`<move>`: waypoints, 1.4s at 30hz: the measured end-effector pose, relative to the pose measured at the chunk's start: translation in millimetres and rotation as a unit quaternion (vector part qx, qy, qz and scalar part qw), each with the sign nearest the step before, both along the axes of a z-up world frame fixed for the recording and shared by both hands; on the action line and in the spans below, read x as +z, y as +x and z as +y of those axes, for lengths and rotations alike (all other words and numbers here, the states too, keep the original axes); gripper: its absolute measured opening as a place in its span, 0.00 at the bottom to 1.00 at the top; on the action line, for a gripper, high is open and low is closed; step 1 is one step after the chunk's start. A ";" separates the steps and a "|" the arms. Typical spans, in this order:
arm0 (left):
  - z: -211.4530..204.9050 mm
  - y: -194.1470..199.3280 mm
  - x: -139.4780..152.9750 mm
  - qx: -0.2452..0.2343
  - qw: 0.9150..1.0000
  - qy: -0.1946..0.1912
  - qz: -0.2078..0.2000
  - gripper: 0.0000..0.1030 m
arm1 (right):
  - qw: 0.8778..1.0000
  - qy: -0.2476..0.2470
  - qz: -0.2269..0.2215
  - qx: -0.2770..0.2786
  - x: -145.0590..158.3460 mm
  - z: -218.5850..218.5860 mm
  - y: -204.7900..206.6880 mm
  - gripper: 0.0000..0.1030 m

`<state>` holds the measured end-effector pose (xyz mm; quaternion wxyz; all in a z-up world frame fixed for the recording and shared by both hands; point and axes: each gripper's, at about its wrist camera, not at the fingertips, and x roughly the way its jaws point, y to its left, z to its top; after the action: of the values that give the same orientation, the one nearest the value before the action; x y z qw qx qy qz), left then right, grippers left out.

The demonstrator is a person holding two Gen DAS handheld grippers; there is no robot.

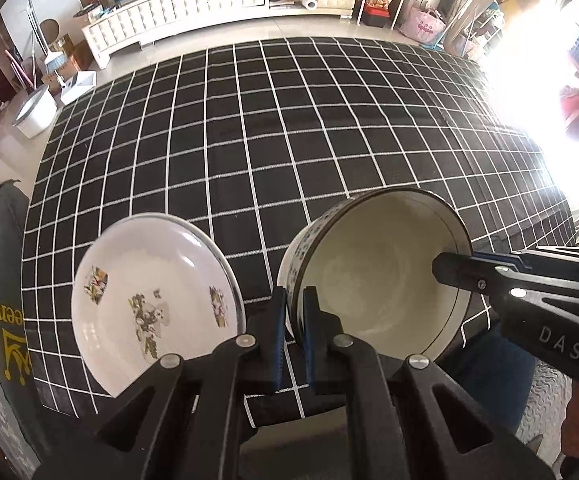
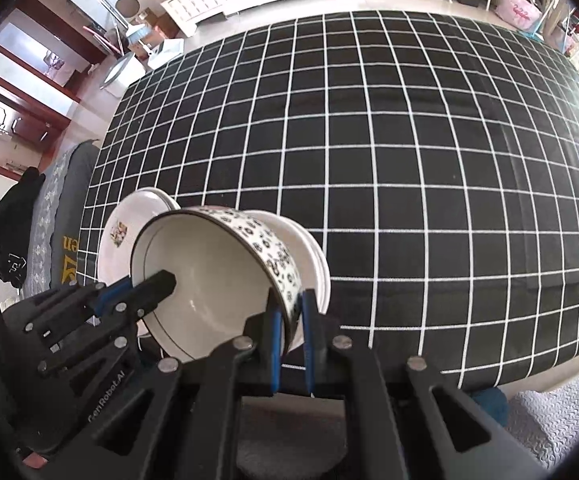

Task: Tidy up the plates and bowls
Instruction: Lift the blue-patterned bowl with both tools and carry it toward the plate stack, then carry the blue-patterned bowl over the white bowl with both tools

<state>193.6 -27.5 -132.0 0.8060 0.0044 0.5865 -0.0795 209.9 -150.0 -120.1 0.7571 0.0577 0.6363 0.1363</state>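
Both grippers, left [image 1: 292, 320] and right [image 2: 289, 322], pinch opposite rims of patterned bowl [image 1: 381, 272]; uneven lowering could clip plate [image 1: 149, 300].

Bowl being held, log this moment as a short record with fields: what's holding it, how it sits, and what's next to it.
bowl: patterned bowl, tilted, its opening towards the cameras
left gripper: shut on the bowl's rim
right gripper: shut on the opposite rim
neighbour: floral plate, to the bowl's left
surface: black grid cloth
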 end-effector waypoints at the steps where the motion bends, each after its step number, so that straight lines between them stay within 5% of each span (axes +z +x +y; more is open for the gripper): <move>1: 0.4 -0.6 -1.9 0.000 1.000 0.000 0.001 0.07 | 1.000 -0.001 0.002 0.001 -1.2 0.1 0.0 0.12; 32: 16.3 12.7 -53.8 0.003 1.000 0.002 0.021 0.10 | 0.999 -0.015 0.037 0.002 -25.9 0.2 13.6 0.12; 42: 18.3 20.5 -58.1 0.002 1.000 -0.002 0.016 0.10 | 0.999 -0.036 0.014 0.003 -23.1 0.6 10.4 0.12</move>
<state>214.1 -9.2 -190.1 0.7967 0.0004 0.5991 -0.0793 220.3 -149.4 -143.2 0.7491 0.0303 0.6517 0.1148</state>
